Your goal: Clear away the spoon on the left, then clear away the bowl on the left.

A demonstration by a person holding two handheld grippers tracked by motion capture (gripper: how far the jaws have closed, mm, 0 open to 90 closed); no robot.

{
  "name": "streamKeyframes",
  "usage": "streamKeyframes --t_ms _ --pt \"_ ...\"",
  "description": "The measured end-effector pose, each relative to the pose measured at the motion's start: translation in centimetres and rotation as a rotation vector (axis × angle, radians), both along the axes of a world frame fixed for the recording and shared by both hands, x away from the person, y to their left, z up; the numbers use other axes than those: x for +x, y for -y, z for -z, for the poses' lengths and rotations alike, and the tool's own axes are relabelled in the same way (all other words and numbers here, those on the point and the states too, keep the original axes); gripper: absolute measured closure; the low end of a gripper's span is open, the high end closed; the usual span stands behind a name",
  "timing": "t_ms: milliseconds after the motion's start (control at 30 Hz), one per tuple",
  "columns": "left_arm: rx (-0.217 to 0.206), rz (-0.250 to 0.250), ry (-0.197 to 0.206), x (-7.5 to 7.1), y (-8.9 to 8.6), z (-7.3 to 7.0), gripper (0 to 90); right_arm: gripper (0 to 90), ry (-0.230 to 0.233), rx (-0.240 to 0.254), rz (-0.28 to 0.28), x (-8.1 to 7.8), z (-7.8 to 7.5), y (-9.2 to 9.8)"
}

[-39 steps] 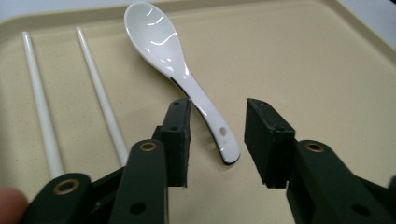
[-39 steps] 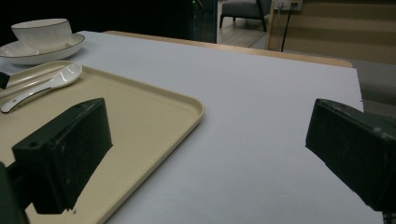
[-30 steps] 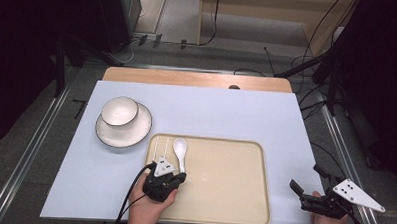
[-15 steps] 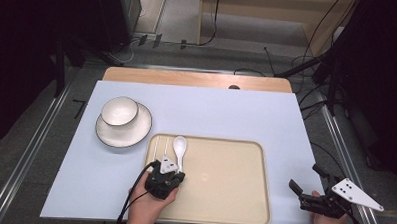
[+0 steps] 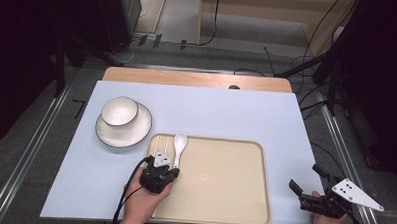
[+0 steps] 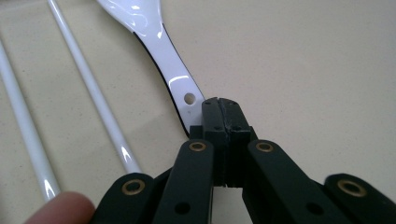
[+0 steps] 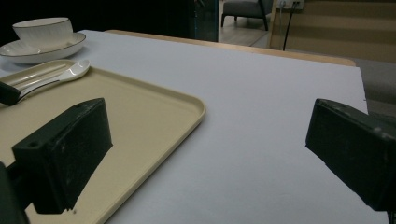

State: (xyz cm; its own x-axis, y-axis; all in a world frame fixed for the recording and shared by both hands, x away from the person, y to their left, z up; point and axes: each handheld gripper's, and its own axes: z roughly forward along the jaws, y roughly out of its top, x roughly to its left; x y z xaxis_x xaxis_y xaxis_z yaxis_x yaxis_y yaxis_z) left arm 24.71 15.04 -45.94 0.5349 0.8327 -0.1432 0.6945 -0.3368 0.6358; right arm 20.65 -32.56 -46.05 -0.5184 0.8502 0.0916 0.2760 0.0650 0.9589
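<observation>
The high view takes in the whole table: a beige tray (image 5: pixel 219 183) at the near middle, with a white soup spoon (image 5: pixel 178 147) and 2 white chopsticks (image 5: pixel 159 143) lying in its far left corner. Just beyond that corner, a white bowl (image 5: pixel 119 111) sits on a white plate (image 5: pixel 130 132). The left gripper (image 5: pixel 160 163) is on the tray's left side, at the near end of the spoon handle, while the right gripper (image 5: pixel 304 183) rests well apart, off the tray's right edge on the pale table cover (image 5: pixel 236 113).

The left gripper view supplies the detail the high view cannot: the jaws of the left gripper (image 6: pixel 219 105) are pressed together, tips touching the very end of the spoon (image 6: pixel 163 56) handle; whether the handle is pinched between them I cannot tell. Both chopsticks (image 6: pixel 93 88) lie just left of it.

The right gripper view shows the right gripper (image 7: pixel 205 140) with its jaws spread wide, nothing between them.
</observation>
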Motion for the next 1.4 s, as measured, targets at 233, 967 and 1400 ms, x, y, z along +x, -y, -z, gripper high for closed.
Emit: streamKeyframes --t_ms 233,967,1400 --pt "-0.045 0.012 0.019 0.0 -0.5 -0.4 84.5 0.2 -0.003 -0.001 -0.001 0.0 0.0 0.0" --pt "-0.279 0.093 0.094 0.7 -5.1 -3.8 1.2 0.2 0.008 -0.003 0.008 -0.1 -0.2 0.1" --pt "-0.245 0.047 0.15 1.8 -7.2 -4.6 0.0 0.2 0.007 0.003 0.011 -0.1 -0.2 0.1"
